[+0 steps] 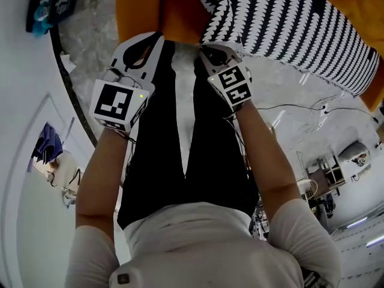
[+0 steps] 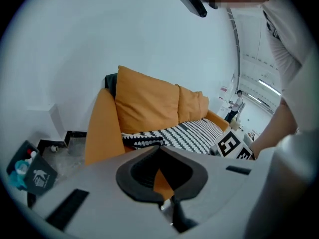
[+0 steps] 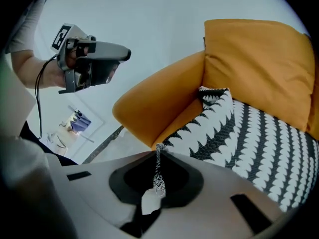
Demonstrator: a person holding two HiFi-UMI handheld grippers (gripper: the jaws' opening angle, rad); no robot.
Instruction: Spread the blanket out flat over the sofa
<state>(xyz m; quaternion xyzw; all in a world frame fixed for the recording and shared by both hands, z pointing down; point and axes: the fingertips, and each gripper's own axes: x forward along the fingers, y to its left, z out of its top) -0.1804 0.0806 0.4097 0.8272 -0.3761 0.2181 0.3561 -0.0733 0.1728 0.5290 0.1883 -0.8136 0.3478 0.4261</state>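
A black-and-white patterned blanket (image 1: 288,23) lies over the seat of an orange sofa (image 1: 141,5), bunched near the armrest (image 3: 159,103). My right gripper (image 1: 211,48) is at the blanket's near edge and is shut on a thin fold of it, which runs up between the jaws (image 3: 158,169). To its left my left gripper (image 1: 155,38) hangs in front of the armrest with its jaws together and nothing between them; only orange sofa shows past the tips (image 2: 159,148). Two orange back cushions (image 2: 149,101) stand behind the blanket (image 2: 192,133).
A black holder with blue items (image 1: 51,5) sits on the grey marbled floor (image 1: 96,35) left of the sofa. Cables (image 1: 312,110) trail on the floor at right. A white wall (image 2: 99,39) backs the sofa. My legs stand just short of it.
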